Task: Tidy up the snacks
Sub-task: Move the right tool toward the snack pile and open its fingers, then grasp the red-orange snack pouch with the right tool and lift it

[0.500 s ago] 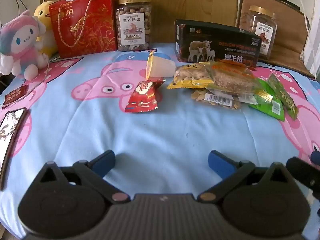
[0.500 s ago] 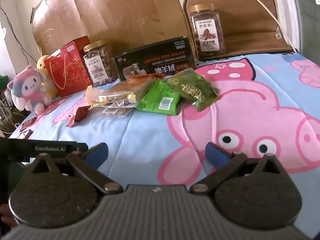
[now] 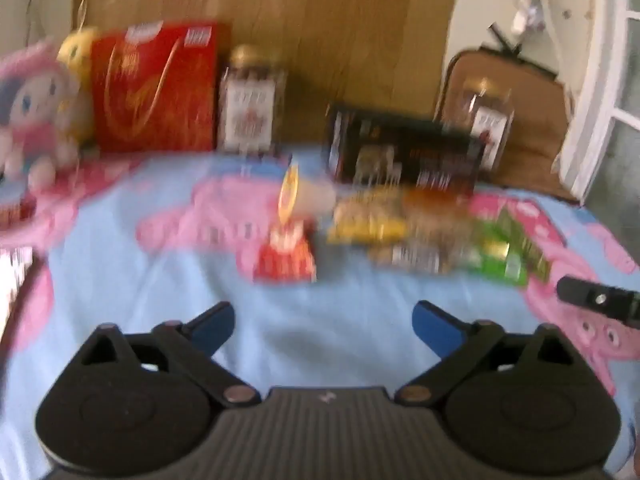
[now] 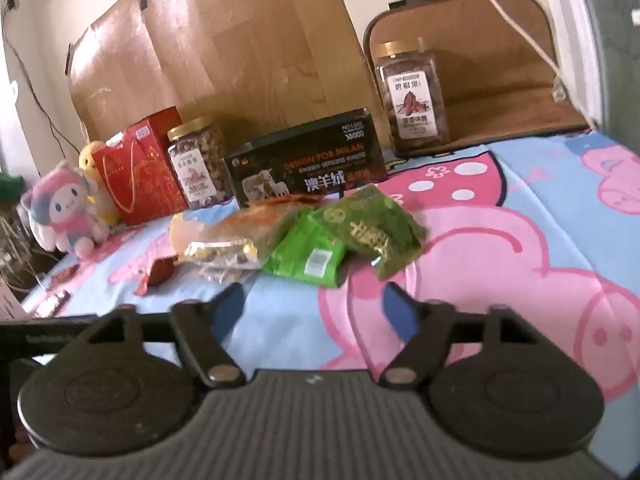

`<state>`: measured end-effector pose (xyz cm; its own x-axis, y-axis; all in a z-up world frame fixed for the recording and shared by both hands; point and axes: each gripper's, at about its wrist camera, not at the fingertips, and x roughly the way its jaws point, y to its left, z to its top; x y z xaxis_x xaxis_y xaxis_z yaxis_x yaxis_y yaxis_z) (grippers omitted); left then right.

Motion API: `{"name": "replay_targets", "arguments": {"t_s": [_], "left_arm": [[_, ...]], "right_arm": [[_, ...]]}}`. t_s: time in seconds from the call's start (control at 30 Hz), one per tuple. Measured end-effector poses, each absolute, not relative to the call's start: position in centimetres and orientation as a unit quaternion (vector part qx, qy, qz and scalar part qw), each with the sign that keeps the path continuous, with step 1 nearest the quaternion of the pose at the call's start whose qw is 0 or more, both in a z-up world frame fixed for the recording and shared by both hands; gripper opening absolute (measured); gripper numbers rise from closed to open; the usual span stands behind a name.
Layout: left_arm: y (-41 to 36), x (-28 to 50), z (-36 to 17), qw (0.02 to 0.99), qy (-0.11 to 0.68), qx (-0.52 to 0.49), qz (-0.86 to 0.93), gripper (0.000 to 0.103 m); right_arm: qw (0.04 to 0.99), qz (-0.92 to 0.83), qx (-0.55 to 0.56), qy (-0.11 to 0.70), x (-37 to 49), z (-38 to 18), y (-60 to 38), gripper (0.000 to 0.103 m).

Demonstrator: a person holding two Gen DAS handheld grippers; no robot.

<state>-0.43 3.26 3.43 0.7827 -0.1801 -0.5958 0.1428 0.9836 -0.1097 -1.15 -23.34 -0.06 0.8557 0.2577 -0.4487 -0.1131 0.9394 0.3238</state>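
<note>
Left wrist view smeared by blur: labels on the snack packets (image 3: 404, 236) unreadable, red packet (image 3: 286, 258) a soft blob. Sharper from the right wrist: green packets (image 4: 320, 254) overlapping at the right of the heap, lower ones half buried under an orange-topped bag (image 4: 256, 228). All lying mid-bed on the pig-print sheet (image 4: 540, 264), in front of the black box (image 4: 308, 164). Bare sheet ahead of both tools. Left gripper (image 3: 323, 322) fingers spread wide, empty; right gripper (image 4: 313, 306) fingers apart, nothing between. Left tool cut off at lower left.
</note>
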Motion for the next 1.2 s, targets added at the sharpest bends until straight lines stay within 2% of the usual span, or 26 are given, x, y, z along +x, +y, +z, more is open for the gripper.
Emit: {"name": "replay_targets", "arguments": {"t_s": [0.1,0.17,0.23,0.3,0.43,0.5,0.6,0.77,0.97,1.2], "left_arm": [[3.9,1.1,5.5,0.947,0.295,-0.044,-0.12,0.09],[4.5,2.3,6.4,0.941,0.296,-0.076,-0.147,0.083],[5.0,3.9,6.6,0.926,0.315,-0.111,-0.175,0.068],[5.2,5.8,6.1,0.901,0.344,-0.156,-0.213,0.058],[4.0,8.0,4.2,0.872,0.376,-0.189,-0.252,0.044],[2.7,8.8,3.1,0.863,0.389,-0.188,-0.263,0.036],[1.7,9.4,1.8,0.865,0.397,-0.179,-0.25,0.021],[2.1,7.3,3.4,0.865,0.378,-0.195,-0.264,0.018],[2.4,4.6,8.4,0.885,0.327,-0.182,-0.276,0.017],[1.9,6.6,11.3,0.9,0.29,-0.166,-0.279,0.018]], "right_arm": [[0.942,0.12,0.174,0.259,0.0,0.7,-23.6,0.053],[0.931,0.141,0.201,0.269,1.1,1.1,-23.8,0.048],[0.922,0.155,0.222,0.275,2.0,1.3,-23.8,0.046],[0.912,0.169,0.24,0.285,3.1,1.4,-23.8,0.046],[0.892,0.189,0.268,0.311,4.9,1.0,-23.0,0.042],[0.883,0.198,0.274,0.325,5.8,0.7,-22.5,0.029],[0.881,0.192,0.267,0.339,6.2,0.2,-21.6,0.023],[0.887,0.199,0.252,0.331,4.9,1.2,-22.2,0.018],[0.899,0.22,0.241,0.291,3.5,4.9,-22.0,0.017],[0.916,0.228,0.223,0.241,4.7,8.0,-21.6,0.017]]}}
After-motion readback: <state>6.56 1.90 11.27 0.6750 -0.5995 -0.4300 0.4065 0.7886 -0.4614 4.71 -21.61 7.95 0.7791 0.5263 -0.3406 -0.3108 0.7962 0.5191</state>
